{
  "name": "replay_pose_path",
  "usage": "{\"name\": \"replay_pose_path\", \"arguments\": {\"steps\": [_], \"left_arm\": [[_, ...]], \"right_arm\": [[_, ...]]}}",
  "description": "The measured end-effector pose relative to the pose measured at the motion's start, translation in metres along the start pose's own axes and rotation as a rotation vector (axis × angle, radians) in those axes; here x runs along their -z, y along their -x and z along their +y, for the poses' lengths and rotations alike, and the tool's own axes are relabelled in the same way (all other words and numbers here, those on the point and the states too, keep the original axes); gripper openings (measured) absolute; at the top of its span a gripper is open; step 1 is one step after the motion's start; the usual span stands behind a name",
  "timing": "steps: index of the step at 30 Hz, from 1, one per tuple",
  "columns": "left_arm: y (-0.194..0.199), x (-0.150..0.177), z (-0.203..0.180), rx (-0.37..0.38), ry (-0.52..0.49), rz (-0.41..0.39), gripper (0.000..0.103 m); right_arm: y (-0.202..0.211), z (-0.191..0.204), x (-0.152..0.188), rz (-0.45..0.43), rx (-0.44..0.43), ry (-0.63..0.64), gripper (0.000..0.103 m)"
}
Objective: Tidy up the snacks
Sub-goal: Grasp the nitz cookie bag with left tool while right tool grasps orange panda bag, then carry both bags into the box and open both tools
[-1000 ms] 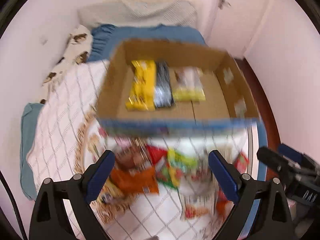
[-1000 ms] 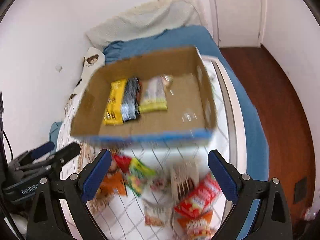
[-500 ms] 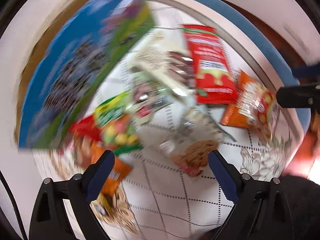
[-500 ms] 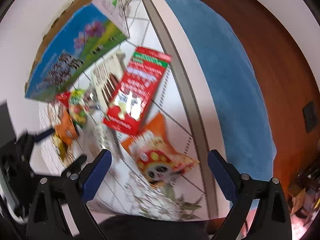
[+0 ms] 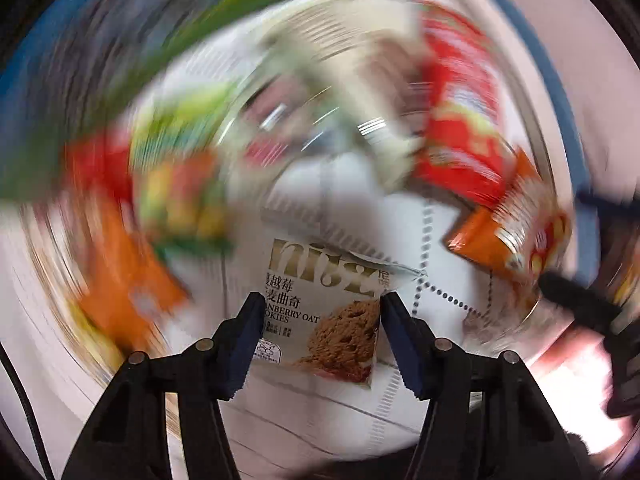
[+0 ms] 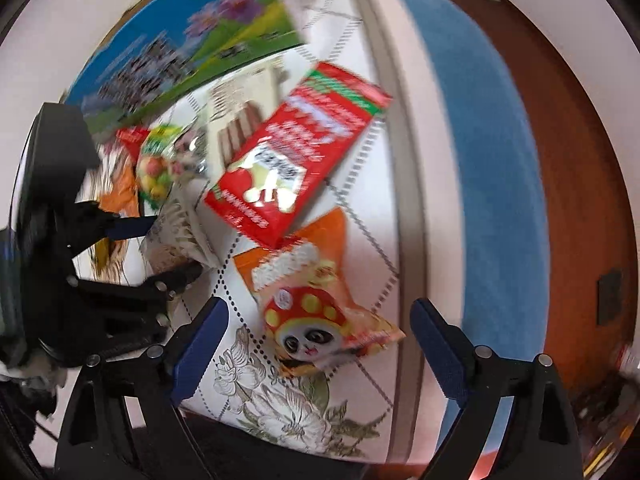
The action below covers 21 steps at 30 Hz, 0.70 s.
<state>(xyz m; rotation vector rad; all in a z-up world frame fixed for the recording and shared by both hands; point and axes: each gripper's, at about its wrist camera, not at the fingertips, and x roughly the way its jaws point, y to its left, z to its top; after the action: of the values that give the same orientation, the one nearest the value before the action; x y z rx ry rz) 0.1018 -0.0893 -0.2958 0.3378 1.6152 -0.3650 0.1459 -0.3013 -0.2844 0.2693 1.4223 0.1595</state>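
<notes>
**A:** Looking along the left gripper (image 5: pixel 322 300), found it tipped steeply down at the bedspread (image 6: pixel 360 208), close over the cookie packet (image 5: pixel 320 320). Saw the jaws drawn in to the packet's width, one blue pad at each side edge. Could not tell whether squeezing or merely touching.

**B:** Noted the same from the right wrist view: packet lodged between those two fingers at the left of the pile. And the right gripper (image 6: pixel 318 308)?

**A:** Held lower and nearer, aimed down at the near edge of the bed. Jaws spread wide, clamped on nothing, with the orange panda bag (image 6: pixel 316 320) lying between and just beyond the tips.

**B:** Materials?

**A:** Found the cookie packet flat, pale and glossy, printed with a brown oat cookie, its far right corner creased. Panda bag crinkled foil, shiny. Red box (image 6: pixel 296 152) rigid card, long and rectangular, lying just beyond the panda bag and overlapping its far edge. Small green candy bag (image 6: pixel 160 160) to its left, glinting. Farther back, the blue-and-green printed wall of the carton (image 6: pixel 180 52).

**B:** And underneath?

**A:** White quilted cloth with dotted stitch lines and a flower print near the edge, over a blue sheet (image 6: pixel 480 160). Elsewhere in the left view, only smear.
</notes>
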Motion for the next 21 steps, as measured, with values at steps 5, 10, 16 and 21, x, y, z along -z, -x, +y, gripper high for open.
{"name": "replay_pose_path", "arguments": {"steps": [5, 10, 16, 21], "left_arm": [[-0.019, 0.016, 0.043, 0.178, 0.289, 0.045, 0.058], [-0.029, 0.025, 0.042, 0.247, 0.288, 0.060, 0.061], [-0.060, 0.037, 0.008, 0.218, 0.230, 0.077, 0.063], [-0.058, 0.044, 0.003, 0.217, 0.317, 0.040, 0.059]], "right_arm": [[-0.027, 0.019, -0.002, 0.065, 0.101, 0.101, 0.072], [-0.036, 0.003, 0.000, 0.127, 0.020, -0.061, 0.064], [-0.033, -0.018, 0.003, 0.153, -0.046, -0.155, 0.065], [-0.035, -0.015, 0.002, 0.145, -0.005, -0.140, 0.064]]}}
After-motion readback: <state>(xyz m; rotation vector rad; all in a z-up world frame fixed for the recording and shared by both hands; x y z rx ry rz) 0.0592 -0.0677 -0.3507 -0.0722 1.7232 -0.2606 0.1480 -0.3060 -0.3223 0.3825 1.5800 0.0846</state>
